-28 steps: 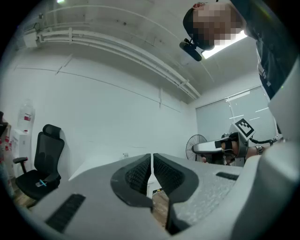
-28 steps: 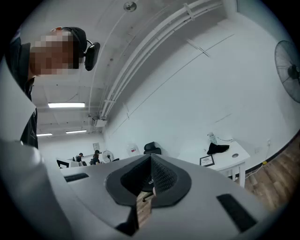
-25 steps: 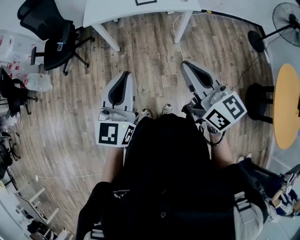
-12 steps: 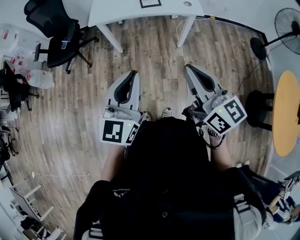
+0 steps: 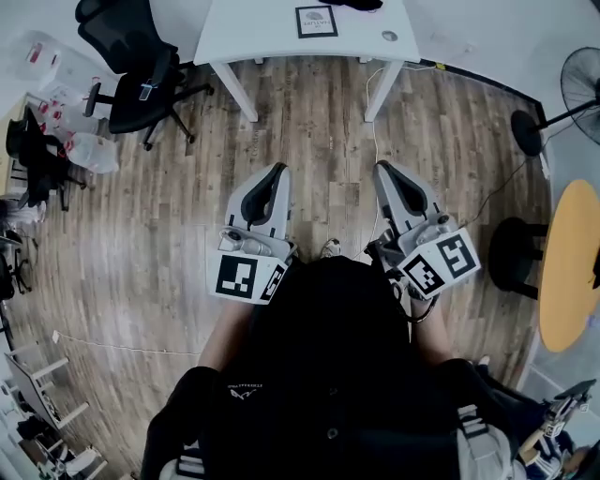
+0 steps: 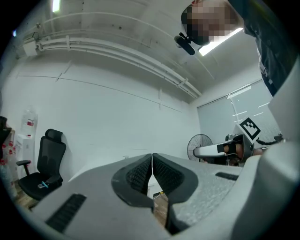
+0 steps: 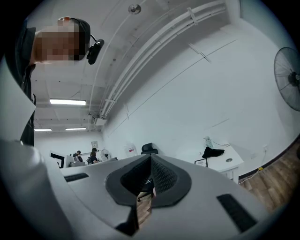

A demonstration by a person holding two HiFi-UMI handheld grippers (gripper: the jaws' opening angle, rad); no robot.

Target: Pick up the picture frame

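The picture frame (image 5: 316,21), black-edged with a pale print, lies on a white table (image 5: 253,28) at the top of the head view. In the right gripper view the picture frame (image 7: 201,162) shows small on the table (image 7: 228,165), beyond the jaws. My left gripper (image 5: 277,170) and right gripper (image 5: 383,169) hang side by side over the wooden floor, well short of the table, both pointing toward it. In its own view the left gripper (image 6: 152,159) is shut and empty. The right gripper (image 7: 150,162) is also shut, with nothing in it.
A black office chair (image 5: 136,66) stands left of the table, with bags and clutter (image 5: 56,122) along the left wall. A standing fan (image 5: 581,89), a black stool (image 5: 511,253) and a round yellow table (image 5: 572,262) are on the right. A black object (image 7: 213,152) lies on the white table.
The table has come further into the head view and the picture frame now shows whole. Both grippers have advanced toward it over the floor, still shut and empty.
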